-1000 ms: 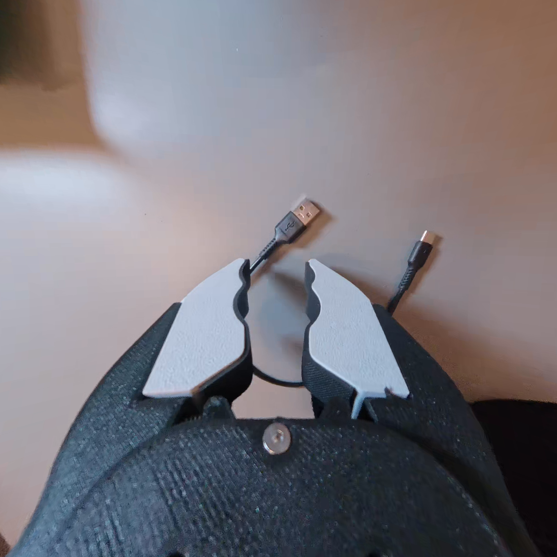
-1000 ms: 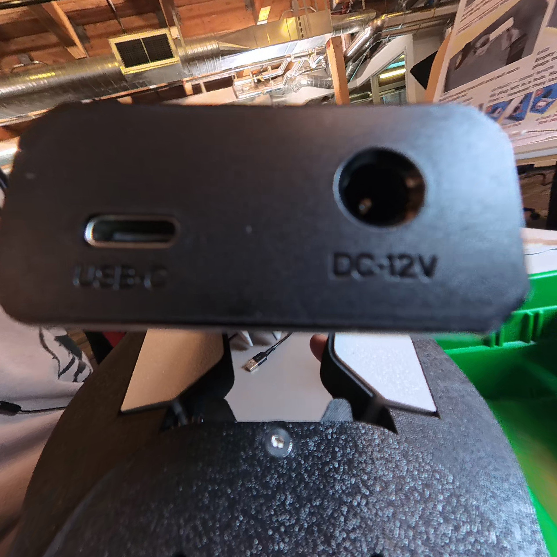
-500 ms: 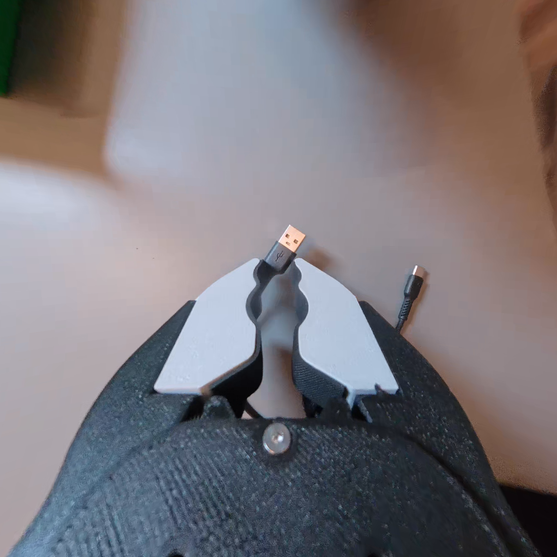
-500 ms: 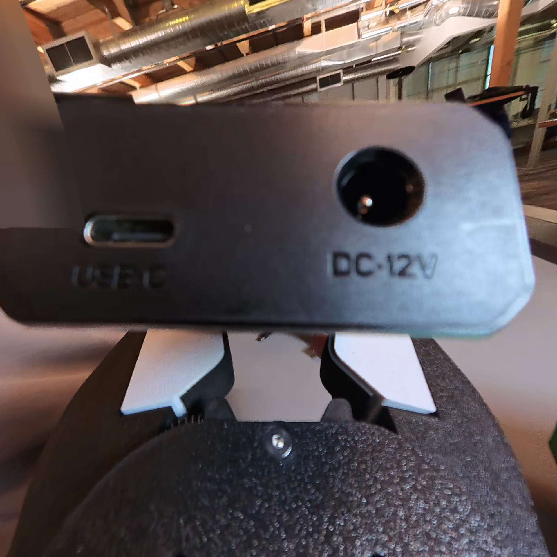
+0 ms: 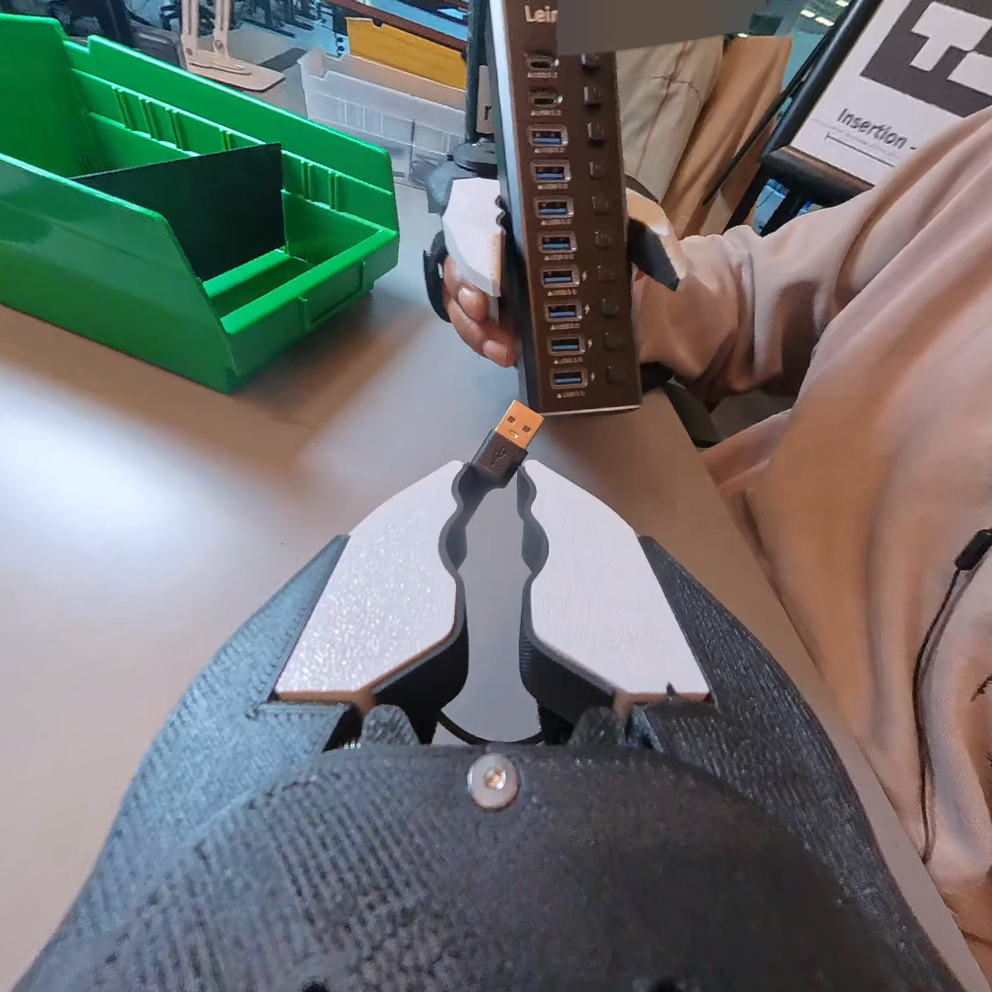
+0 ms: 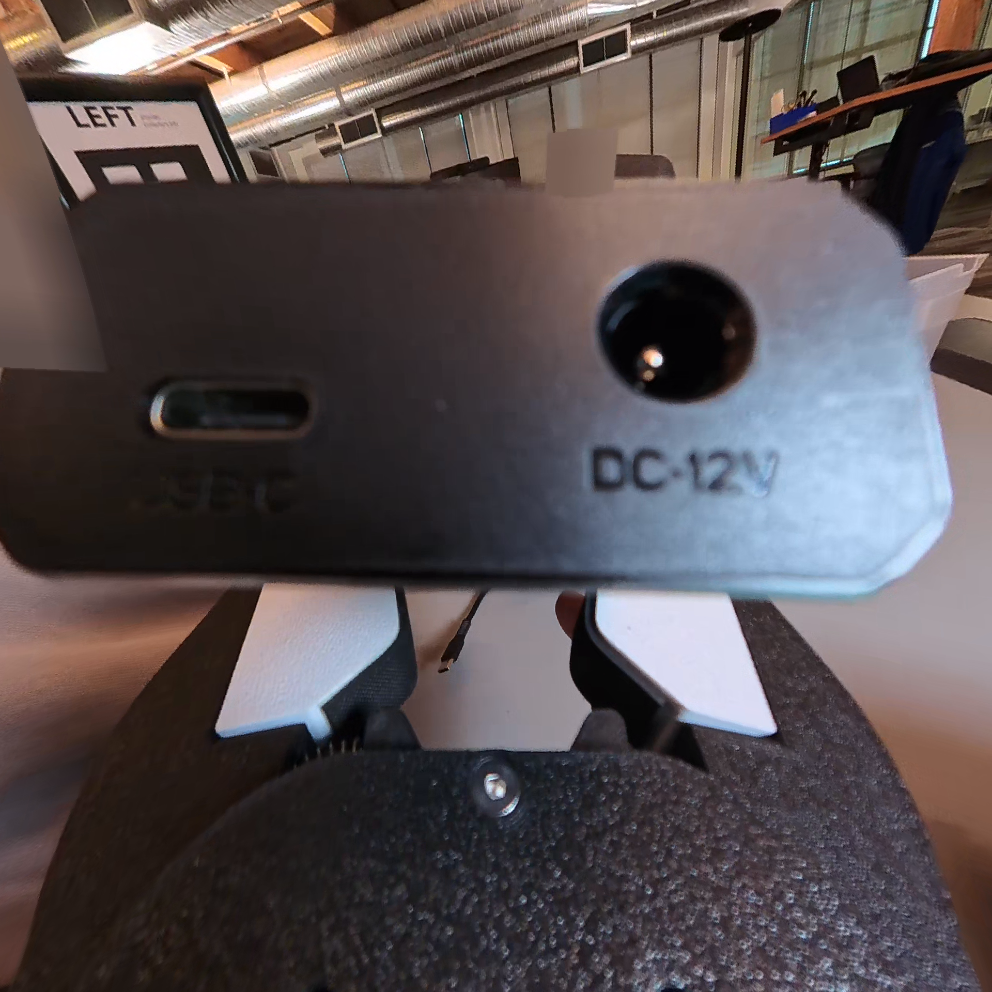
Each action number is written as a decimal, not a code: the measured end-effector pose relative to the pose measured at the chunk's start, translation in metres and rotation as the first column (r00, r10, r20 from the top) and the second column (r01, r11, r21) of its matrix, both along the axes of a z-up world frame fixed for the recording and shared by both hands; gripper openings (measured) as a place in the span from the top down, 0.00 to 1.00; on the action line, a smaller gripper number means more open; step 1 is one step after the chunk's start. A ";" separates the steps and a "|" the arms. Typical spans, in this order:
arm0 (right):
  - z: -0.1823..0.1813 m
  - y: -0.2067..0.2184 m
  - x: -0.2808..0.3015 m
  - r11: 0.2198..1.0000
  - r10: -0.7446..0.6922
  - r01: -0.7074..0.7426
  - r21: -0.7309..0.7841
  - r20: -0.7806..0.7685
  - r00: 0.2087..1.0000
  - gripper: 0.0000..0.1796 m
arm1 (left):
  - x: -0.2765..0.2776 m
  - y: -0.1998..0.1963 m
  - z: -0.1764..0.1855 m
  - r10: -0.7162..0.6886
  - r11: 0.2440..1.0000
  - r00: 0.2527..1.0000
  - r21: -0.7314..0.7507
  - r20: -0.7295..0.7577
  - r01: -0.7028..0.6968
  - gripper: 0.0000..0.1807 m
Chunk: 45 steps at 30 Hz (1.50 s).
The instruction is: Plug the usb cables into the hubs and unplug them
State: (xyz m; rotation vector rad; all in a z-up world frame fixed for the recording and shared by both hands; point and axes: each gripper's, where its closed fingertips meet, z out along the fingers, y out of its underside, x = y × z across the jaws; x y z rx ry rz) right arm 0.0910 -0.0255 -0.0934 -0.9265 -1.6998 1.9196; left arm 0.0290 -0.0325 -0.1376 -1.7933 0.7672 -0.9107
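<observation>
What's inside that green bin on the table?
The green bin shows a black divider panel standing inside and bare green floor in front. Whatever lies behind the panel is hidden.

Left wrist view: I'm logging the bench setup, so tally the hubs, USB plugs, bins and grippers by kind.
USB hub: 1
USB-A plug: 1
green bin: 1
grippers: 2, left gripper and right gripper
Total: 5

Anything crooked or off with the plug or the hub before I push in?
One thing: the USB-A plug sits skewed in the left gripper, tilting right instead of straight along the fingers. It hangs just below the hub, not aligned with any port. The right gripper clamps the hub upright. No damage visible.
</observation>
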 end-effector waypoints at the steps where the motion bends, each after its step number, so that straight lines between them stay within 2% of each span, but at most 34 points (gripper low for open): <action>1: -0.001 -0.001 -0.001 1.000 -0.001 0.001 0.004 0.004 1.000 0.60 | -0.001 0.002 -0.002 0.016 1.000 1.000 0.000 -0.010 -0.016 0.91; 5: -0.001 0.000 -0.002 1.000 -0.010 0.010 0.007 0.005 1.000 0.60 | -0.014 0.018 0.006 0.123 0.991 0.988 0.063 -0.089 -0.117 0.91; 8: 0.001 0.004 -0.002 1.000 -0.022 0.022 -0.005 0.000 1.000 0.60 | -0.037 0.040 0.044 0.294 0.942 0.945 0.212 -0.146 -0.260 0.91; 11: 0.003 0.009 -0.002 0.999 -0.045 0.045 -0.002 -0.010 0.999 0.60 | -0.058 0.052 0.082 0.489 0.827 0.841 0.429 -0.232 -0.363 0.91; 13: 0.006 0.011 -0.001 0.998 -0.057 0.057 -0.002 -0.021 0.998 0.60 | -0.057 0.047 0.082 0.552 0.786 0.766 0.511 -0.329 -0.347 0.91; 14: 0.008 0.012 0.000 0.998 -0.062 0.062 -0.001 -0.027 0.998 0.60 | -0.050 0.040 0.072 0.542 0.797 0.749 0.515 -0.382 -0.314 0.91; 16: 0.011 0.013 0.002 0.998 -0.069 0.069 0.002 -0.038 0.997 0.60 | -0.025 0.018 0.037 0.435 0.872 0.761 0.436 -0.480 -0.224 0.90; 18: 0.014 0.016 0.004 0.997 -0.072 0.072 0.001 -0.048 0.996 0.60 | -0.002 -0.006 0.002 0.308 0.937 0.803 0.309 -0.511 -0.163 0.86; 20: 0.017 0.019 0.005 0.997 -0.072 0.072 -0.007 -0.055 0.996 0.60 | 0.012 -0.025 -0.017 0.216 0.970 0.835 0.210 -0.507 -0.123 0.83; 23: 0.021 0.024 0.007 0.996 -0.084 0.083 -0.025 -0.067 0.994 0.60 | 0.010 -0.034 -0.027 0.150 0.986 0.824 0.139 -0.546 -0.087 0.82; 27: 0.027 0.029 0.009 0.994 -0.107 0.105 -0.030 -0.084 0.991 0.60 | 0.014 -0.028 -0.047 0.015 0.999 0.827 -0.026 -0.562 -0.035 0.82; 29: 0.028 0.031 0.010 0.993 -0.120 0.117 -0.031 -0.090 0.989 0.60 | 0.029 -0.030 -0.061 -0.098 0.990 0.836 -0.142 -0.540 0.024 0.80; 32: 0.029 0.035 0.012 0.991 -0.133 0.130 -0.035 -0.094 0.987 0.60 | 0.041 -0.027 -0.083 -0.194 0.966 0.812 -0.251 -0.551 0.061 0.81; 36: 0.031 0.037 0.013 0.991 -0.133 0.130 -0.033 -0.099 0.986 0.60 | 0.044 -0.019 -0.090 -0.191 0.959 0.808 -0.280 -0.557 0.033 0.86; 40: 0.030 0.035 0.013 0.992 -0.123 0.122 -0.023 -0.097 0.988 0.60 | 0.041 -0.016 -0.092 -0.132 0.978 0.766 -0.209 -0.629 -0.004 0.92; 45: 0.026 0.032 0.011 0.993 -0.121 0.121 -0.006 -0.087 0.989 0.60 | 0.048 -0.017 -0.092 -0.086 0.985 0.780 -0.170 -0.621 -0.028 0.96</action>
